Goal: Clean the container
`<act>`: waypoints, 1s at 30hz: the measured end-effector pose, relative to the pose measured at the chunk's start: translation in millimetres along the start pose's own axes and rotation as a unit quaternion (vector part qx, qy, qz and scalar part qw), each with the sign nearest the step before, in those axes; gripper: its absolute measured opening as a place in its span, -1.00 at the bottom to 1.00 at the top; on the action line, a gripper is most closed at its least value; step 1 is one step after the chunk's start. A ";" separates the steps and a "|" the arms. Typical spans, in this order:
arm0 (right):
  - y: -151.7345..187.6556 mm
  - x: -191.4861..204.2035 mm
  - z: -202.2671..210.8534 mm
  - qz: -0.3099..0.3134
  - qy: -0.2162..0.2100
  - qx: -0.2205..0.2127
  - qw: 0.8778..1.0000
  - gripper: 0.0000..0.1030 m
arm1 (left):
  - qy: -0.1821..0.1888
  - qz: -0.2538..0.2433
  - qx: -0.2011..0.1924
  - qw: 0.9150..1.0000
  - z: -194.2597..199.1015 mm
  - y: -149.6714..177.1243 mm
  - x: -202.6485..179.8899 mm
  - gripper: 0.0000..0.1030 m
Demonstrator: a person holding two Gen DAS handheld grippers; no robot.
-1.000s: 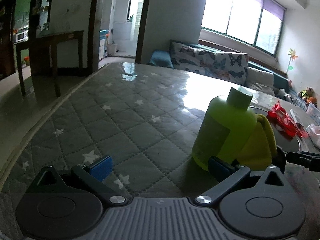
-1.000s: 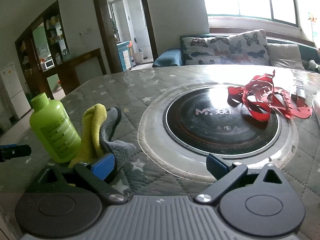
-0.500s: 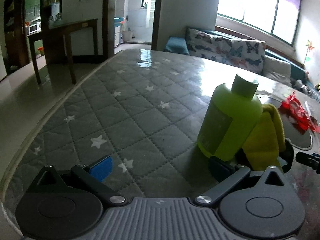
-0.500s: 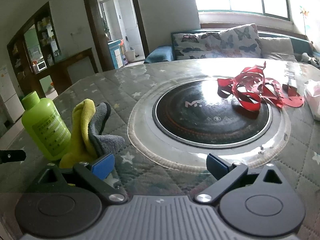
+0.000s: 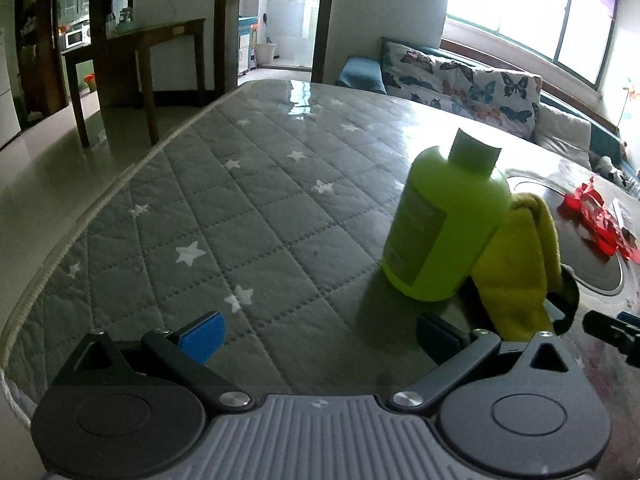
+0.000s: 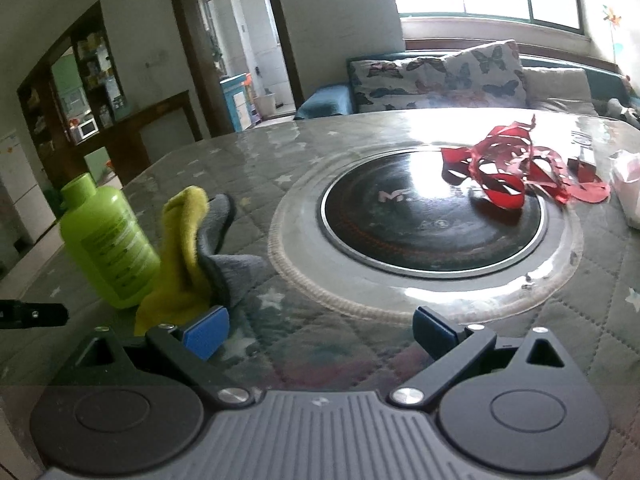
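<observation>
A lime-green bottle (image 5: 444, 224) with a green cap stands upright on the quilted grey table. A yellow and grey cloth (image 5: 520, 264) is bunched up against its right side. My left gripper (image 5: 320, 336) is open and empty, just in front of and left of the bottle. In the right wrist view the bottle (image 6: 106, 244) and cloth (image 6: 188, 252) are at the left. My right gripper (image 6: 320, 332) is open and empty, its left finger close to the cloth. The tip of the left gripper shows at the far left edge of that view.
A round black induction cooktop (image 6: 432, 216) is set in the table (image 5: 248, 216), with red cut paper (image 6: 516, 168) on its far right rim. A white object (image 6: 630, 184) sits at the right edge. The table's rounded edge (image 5: 80, 232) runs along the left. A sofa stands behind.
Both grippers have pulled back and shifted slightly; the bottle and cloth look a little farther from the left gripper. Bottle, cloth and paper have not moved. Both grippers stay open.
</observation>
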State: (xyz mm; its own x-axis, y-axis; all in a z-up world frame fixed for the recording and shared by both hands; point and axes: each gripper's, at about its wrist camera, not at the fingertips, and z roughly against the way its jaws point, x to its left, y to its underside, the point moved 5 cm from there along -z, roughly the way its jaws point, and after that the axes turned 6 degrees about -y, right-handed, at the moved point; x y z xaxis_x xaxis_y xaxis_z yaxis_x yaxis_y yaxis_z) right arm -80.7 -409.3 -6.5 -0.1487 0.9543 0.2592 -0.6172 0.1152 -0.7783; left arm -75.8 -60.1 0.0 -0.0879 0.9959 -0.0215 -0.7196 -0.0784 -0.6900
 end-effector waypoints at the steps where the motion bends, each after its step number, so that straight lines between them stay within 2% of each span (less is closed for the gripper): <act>1: 0.4 2.4 0.6 0.002 -0.002 0.001 1.000 0.94 | 0.000 0.000 0.001 1.000 0.9 0.8 -0.8 1.00; 15: 3.0 39.8 13.5 0.041 -0.040 0.012 0.998 0.94 | 0.002 -0.015 0.014 1.000 9.8 9.3 -15.2 1.00; 30: 7.7 62.2 22.8 0.075 -0.065 0.022 0.995 0.94 | 0.007 -0.029 0.026 0.999 13.8 19.7 -26.2 1.00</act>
State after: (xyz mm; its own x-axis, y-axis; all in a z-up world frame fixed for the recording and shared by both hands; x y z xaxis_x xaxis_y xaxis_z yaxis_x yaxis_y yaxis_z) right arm -112.3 -355.4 16.7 -0.3379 0.9160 0.2162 -0.6129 -0.0398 -0.7892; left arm -97.1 -88.4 -3.1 -0.0355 0.9993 0.0081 -0.7583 -0.0217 -0.6516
